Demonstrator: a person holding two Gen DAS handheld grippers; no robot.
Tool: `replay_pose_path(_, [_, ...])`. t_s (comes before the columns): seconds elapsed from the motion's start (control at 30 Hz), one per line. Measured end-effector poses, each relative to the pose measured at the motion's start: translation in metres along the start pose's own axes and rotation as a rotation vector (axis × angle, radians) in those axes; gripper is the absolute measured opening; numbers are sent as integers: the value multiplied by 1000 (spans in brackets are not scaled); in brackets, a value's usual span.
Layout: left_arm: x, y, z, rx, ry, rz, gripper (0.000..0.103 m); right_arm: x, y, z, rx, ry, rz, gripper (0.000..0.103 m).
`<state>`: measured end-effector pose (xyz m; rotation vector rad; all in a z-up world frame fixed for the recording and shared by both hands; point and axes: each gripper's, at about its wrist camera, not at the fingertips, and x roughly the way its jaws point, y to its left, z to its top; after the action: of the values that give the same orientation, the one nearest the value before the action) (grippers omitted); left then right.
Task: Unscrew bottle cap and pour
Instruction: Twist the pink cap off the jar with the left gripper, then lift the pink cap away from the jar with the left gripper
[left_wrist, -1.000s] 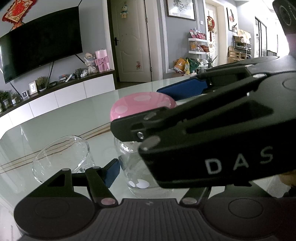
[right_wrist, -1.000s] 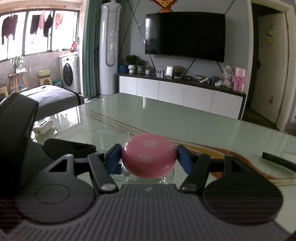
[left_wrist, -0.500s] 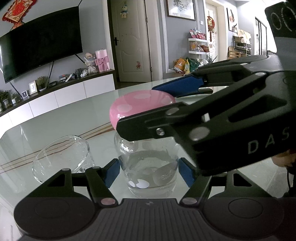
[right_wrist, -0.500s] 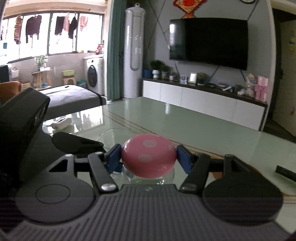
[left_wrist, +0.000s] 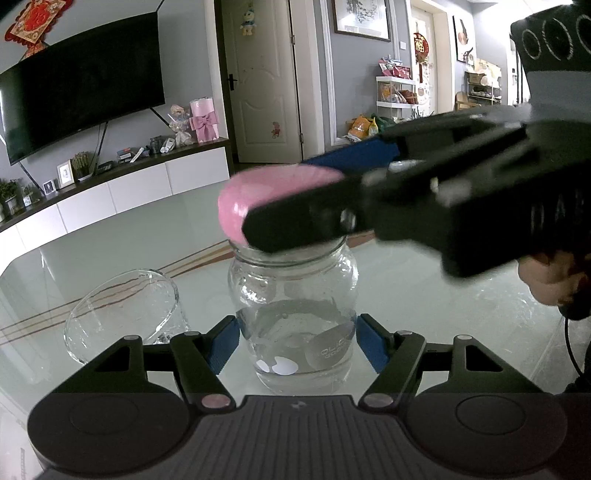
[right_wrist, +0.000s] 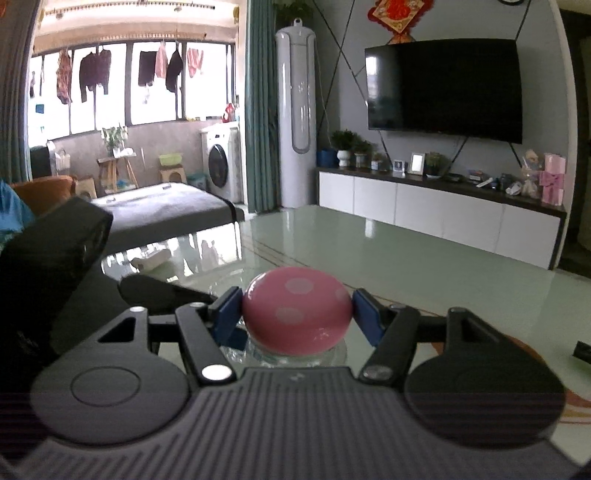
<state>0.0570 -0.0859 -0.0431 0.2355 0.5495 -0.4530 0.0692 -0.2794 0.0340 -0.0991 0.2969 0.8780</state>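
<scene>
One clear glass bottle (left_wrist: 293, 314), squat and jar-shaped, stood upright on one pale green glass table (left_wrist: 110, 251), partly filled with clear liquid. Topped by one rounded pink cap (right_wrist: 296, 315) with paler spots, three of them counted in the right wrist view. Two grippers counted, both black with blue pads. Left gripper (left_wrist: 295, 338) pinched the lower body of the bottle, one blue pad pressed against each side of the glass. Right gripper (right_wrist: 296, 314) clamped the pink cap from the side, one pad on each flank of it; seen in the left wrist view reaching in from the right, blurred, with the cap tilted slightly over the bottle's mouth. Whether the cap still sat on its thread could not be told. One empty clear glass bowl (left_wrist: 122, 314) sat on the table just left of the bottle, near it but apart, leaning with its opening turned partly toward the camera. Part of one hand (left_wrist: 546, 280) showed at the right edge behind the right gripper. Behind the table: one dark television (right_wrist: 443, 88) on the grey wall above one long white cabinet (right_wrist: 436, 210), one white door (left_wrist: 262, 81), one tall white standing air conditioner (right_wrist: 297, 118).
</scene>
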Motion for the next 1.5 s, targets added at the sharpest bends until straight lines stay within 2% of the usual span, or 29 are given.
replay_pose_path(0.53, [0,-1,-2,1,1,6,74,0,7,7,-26,31,-15,65])
replay_pose_path(0.87, [-8,2,-5,-29,8,19,83,-5,11,10,-23,28,-68,65])
replay_pose_path(1.03, [-17,-1,-10,-21,17,36,85,-11,13,12,-21,16,-92,65])
replay_pose_path(1.27, [-32,-1,-19,-64,40,83,85,-22,11,7,-6,15,-146,65])
replay_pose_path(1.4, [-39,0,-21,-80,41,118,96,-31,6,3,18,8,-204,65])
replay_pose_path(1.5, [-45,1,-24,-94,33,145,97,-35,2,-5,45,17,-258,65])
